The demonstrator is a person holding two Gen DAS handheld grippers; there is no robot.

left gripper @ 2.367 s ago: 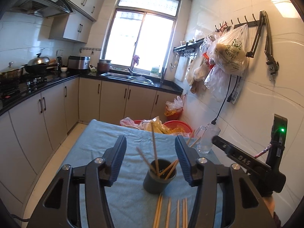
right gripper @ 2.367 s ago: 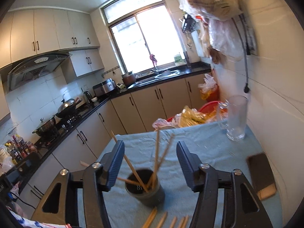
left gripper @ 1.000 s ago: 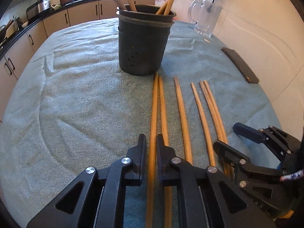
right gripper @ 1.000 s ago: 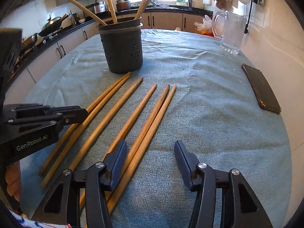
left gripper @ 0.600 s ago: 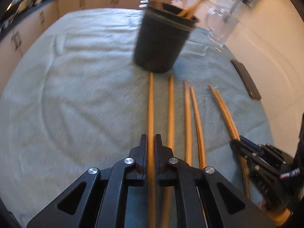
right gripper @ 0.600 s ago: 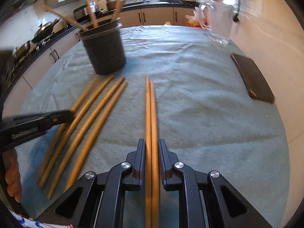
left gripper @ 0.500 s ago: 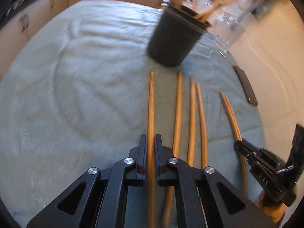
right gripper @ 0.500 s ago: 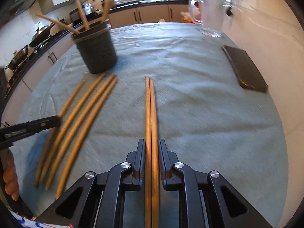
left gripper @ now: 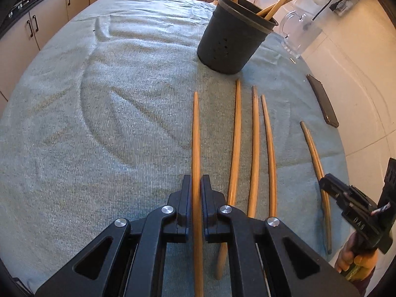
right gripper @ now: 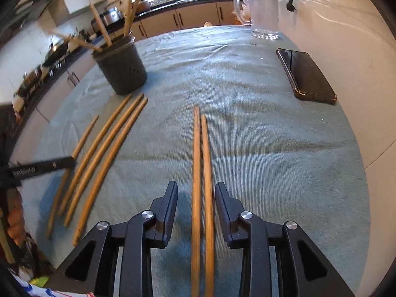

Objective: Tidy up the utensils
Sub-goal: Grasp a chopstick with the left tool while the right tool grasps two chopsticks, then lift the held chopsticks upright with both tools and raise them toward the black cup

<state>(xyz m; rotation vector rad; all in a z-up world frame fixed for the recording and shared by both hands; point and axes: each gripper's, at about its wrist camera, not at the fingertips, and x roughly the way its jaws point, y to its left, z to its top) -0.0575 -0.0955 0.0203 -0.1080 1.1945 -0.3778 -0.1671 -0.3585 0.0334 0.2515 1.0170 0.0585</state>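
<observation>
Holder (left gripper: 232,47): on desk (left gripper: 99,123), behind loose chopsticks (left gripper: 255,148)
Mug (left gripper: 299,34): right of holder
Phone (right gripper: 307,76): desk's right edge

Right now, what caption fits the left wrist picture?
Left tongs clamp one chopstick near the black holder.

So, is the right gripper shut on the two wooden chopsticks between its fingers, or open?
Open. The right gripper has just been opening: a clear gap shows on each side between its fingers and the two wooden chopsticks between them.
</observation>
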